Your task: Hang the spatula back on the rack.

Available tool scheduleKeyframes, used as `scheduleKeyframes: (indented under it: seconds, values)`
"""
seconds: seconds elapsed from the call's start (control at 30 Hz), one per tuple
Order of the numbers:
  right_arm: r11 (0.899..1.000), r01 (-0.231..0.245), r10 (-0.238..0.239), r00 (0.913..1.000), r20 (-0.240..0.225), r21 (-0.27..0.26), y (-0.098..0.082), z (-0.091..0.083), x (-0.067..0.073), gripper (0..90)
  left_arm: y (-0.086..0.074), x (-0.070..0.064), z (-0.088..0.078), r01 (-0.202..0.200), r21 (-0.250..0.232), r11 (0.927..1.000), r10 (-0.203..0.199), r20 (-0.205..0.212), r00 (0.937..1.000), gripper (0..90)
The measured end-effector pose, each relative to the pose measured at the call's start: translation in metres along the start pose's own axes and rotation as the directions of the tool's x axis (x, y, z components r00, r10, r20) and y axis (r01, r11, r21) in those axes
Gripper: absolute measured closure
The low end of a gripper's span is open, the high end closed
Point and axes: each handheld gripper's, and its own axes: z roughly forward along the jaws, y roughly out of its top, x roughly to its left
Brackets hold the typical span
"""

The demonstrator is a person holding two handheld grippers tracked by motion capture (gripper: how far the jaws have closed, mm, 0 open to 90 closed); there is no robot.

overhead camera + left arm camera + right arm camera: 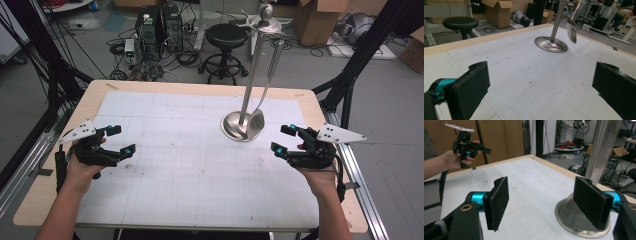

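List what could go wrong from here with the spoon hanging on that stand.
1. The spoon hangs freely from the stand; a nudge from the right hand-held gripper, which is close by with open jaws, might set it swinging or unhook it.
2. The stand is tall on a small round base, so a sideways push on its pole could tip it.
3. The left hand-held gripper is far off, too distant to steady anything.

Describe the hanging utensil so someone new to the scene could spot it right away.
Start at the white gridded mat covering the wooden table. Right of its middle stands a tall polished steel stand on a round dished base. From the stand's top hangs a long-handled shiny steel spoon, bowl down just above the base: the lone hanging item, by the right gripper.
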Motion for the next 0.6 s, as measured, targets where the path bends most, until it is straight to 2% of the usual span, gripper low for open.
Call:
scheduleKeyframes:
  seconds: [0.27, 0.37, 0.5, 0.6]
  values:
    - [0.999, -0.036, 0.036, 0.9993, 0.006, 0.016, -0.018, 0.006, 0.000, 18.3, -0.003, -0.003, 0.003, -0.001, 0.013, 0.9999, 0.001, 0.004, 1.0000, 1.7]
    - [0.997, -0.058, 0.058, 0.9983, 0.000, 0.053, -0.028, 0.012, -0.001, 15.4, -0.005, -0.005, 0.007, 0.008, 0.022, 0.9997, -0.008, 0.015, 0.9999, 1.7]
    - [0.994, -0.079, 0.079, 0.9969, 0.004, 0.077, -0.036, 0.017, -0.004, 11.4, -0.007, -0.006, 0.012, 0.010, 0.035, 0.9994, -0.010, 0.021, 0.9997, 1.7]
    - [0.993, -0.097, 0.097, 0.9953, 0.001, 0.068, -0.037, 0.019, -0.007, 10.8, -0.009, -0.006, 0.014, 0.009, 0.049, 0.9988, -0.010, 0.024, 0.9997, 1.7]
